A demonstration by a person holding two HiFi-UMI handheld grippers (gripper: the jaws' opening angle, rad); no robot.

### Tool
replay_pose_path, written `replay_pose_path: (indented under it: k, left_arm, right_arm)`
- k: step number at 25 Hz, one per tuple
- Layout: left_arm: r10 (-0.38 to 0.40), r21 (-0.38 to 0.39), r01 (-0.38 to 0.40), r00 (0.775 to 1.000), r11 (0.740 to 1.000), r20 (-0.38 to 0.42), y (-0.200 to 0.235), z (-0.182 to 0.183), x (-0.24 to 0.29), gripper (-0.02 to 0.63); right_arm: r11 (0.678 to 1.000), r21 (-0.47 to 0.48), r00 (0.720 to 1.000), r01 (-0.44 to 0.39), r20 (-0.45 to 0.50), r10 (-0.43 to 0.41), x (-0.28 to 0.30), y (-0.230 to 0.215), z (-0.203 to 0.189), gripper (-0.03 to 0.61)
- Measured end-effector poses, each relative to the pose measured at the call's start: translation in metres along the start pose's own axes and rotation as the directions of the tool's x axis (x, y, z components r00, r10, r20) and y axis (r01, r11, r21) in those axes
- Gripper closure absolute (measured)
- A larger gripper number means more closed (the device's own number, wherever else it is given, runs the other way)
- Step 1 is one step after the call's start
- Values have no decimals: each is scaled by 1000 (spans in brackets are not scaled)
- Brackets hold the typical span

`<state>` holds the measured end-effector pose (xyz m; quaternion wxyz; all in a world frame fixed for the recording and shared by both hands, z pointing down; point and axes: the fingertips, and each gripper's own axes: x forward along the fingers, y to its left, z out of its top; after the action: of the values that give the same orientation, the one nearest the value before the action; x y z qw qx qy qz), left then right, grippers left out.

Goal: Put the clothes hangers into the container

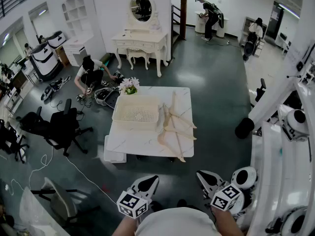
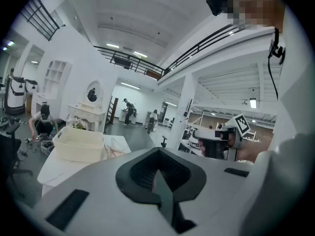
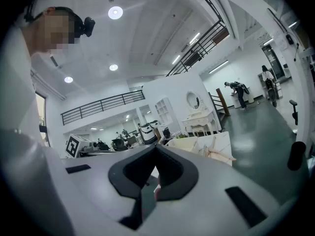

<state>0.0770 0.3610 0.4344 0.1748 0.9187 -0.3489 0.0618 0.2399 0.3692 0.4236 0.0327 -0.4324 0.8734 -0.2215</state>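
Observation:
A cream perforated container sits on the left half of a white marble table. Several wooden clothes hangers lie in a loose pile on the table's right half, right beside the container. My left gripper and right gripper hang close to my body, well short of the table, both shut and empty. In the left gripper view the jaws meet, with the container and hangers far ahead. The right gripper view shows its jaws together and the hangers in the distance.
A flower pot stands at the table's far left corner and a white box sits under its near left side. A black office chair is left of the table, a crouching person beyond it. White machinery fills the right side.

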Motion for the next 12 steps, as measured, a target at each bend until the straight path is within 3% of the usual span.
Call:
replay_pose_path:
  k: [12]
  left_arm:
    - [-19,-2,19,1000,1000,-7,-1,-4,-7,606]
  right_arm:
    - [1000,-17,1000,6,0,-6,1,13,0,561]
